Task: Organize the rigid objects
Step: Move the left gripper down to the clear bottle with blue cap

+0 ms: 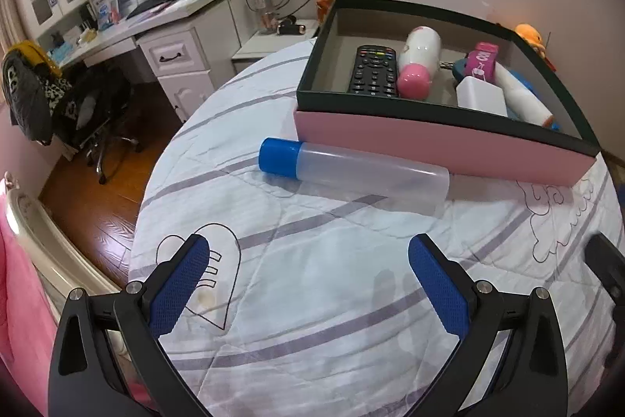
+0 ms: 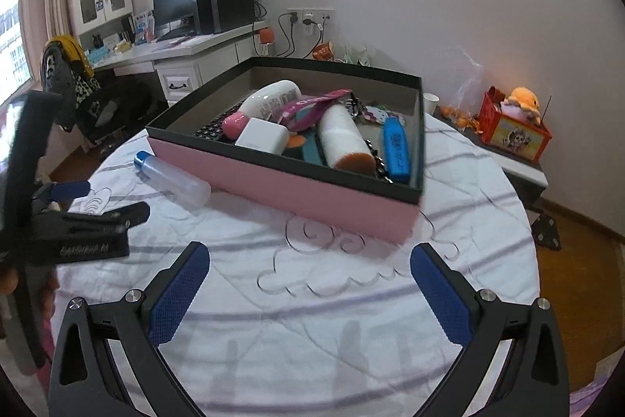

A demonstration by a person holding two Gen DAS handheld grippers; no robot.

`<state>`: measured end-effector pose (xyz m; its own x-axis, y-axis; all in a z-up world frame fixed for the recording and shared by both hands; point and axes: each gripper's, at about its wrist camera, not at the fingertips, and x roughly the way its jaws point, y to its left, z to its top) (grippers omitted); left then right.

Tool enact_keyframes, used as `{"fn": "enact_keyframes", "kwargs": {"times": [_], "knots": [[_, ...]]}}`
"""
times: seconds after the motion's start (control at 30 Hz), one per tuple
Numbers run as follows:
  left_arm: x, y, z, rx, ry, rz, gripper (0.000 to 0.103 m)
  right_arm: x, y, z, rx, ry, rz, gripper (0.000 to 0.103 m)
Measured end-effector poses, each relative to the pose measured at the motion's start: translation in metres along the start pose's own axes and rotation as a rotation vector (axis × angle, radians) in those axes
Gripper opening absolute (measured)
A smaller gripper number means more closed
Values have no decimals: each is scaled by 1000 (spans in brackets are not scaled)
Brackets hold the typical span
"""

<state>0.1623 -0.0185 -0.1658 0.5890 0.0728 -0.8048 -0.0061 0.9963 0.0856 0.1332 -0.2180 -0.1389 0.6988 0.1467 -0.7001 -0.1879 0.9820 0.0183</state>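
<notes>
Bottle (image 1: pixel 353 176) count: one beside the box (image 1: pixel 429 139), both grippers' fingers (image 1: pixel 179 284) spread wide and empty.

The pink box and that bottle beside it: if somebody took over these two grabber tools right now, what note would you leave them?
Left gripper: open, empty, aimed at the clear bottle with the blue cap.
Right gripper: open, empty, facing the pink box.
Things: the bottle lies on its side on the bedspread, just in front of the box's pink wall.
Done: already in the box are a black remote, a white bottle with a pink cap, a white charger block, a blue highlighter and some smaller items.
Left: pick up the bottle, probably with the left gripper, and put it in the box.
</notes>
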Motion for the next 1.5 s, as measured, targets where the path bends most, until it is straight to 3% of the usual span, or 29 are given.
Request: {"fn": "enact_keyframes", "kwargs": {"times": [0.1,0.23,0.43,0.53,0.77,1.0,1.2,1.43,1.5], "knots": [[4,-4,2,-23,7,-58,103,12,5,4,-2,11,-19,103],[11,-30,13,37,1,-81,103,9,-9,3,50,4,-17,103],[31,-48,31,-25,21,-27,103,5,-27,0,78,13,-33,103],[44,-41,35,-65,27,8,103,9,-28,0,64,23,-20,103],[48,-19,26,-88,31,-18,99,15,-21,0,44,35,7,103],[38,22,8,-127,41,65,100,12,-11,-4,28,46,11,103],[35,53,-1,-173,40,90,101,12,3,-4,-2,53,14,103],[51,46,20,-152,28,54,101,16,9,-3,-18,71,9,103],[56,41,25,-121,40,54,96,17,9,-2,-21,75,9,103]]}}
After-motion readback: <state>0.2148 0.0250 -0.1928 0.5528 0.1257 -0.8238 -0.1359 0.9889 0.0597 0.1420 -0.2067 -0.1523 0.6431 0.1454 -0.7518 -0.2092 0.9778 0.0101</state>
